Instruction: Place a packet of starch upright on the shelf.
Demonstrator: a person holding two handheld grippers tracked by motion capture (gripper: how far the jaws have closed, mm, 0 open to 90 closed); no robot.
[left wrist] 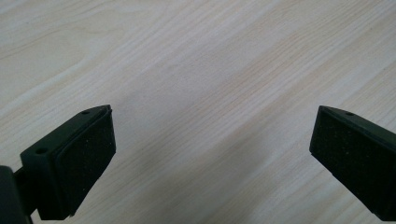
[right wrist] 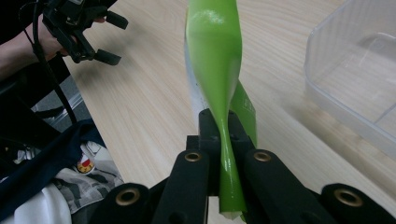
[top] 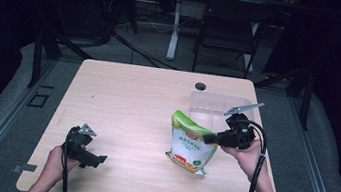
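While its two black jaws press flat against a thin green seam, the right gripper holds a green-and-white bag by its upper edge, the bag's bottom resting on the pale wooden table. The right gripper view brings the pinch close: the glossy green film twists as it rises from between the closed jaws, and no gap shows beside it. Just beyond this gripper, on its far side, sits a clear plastic container, rectangular with rounded corners, its walls translucent. The bag is soft and bulging, with printing on its white face that is too small to read.

Well apart, toward the table's near left corner, the left gripper hangs with its jaws spread wide, gripping nothing. Its own view shows only light wood grain between two matte, finely textured black pads. The right gripper view also catches that open gripper in the distance, plus dark and white cloth below the table's edge.
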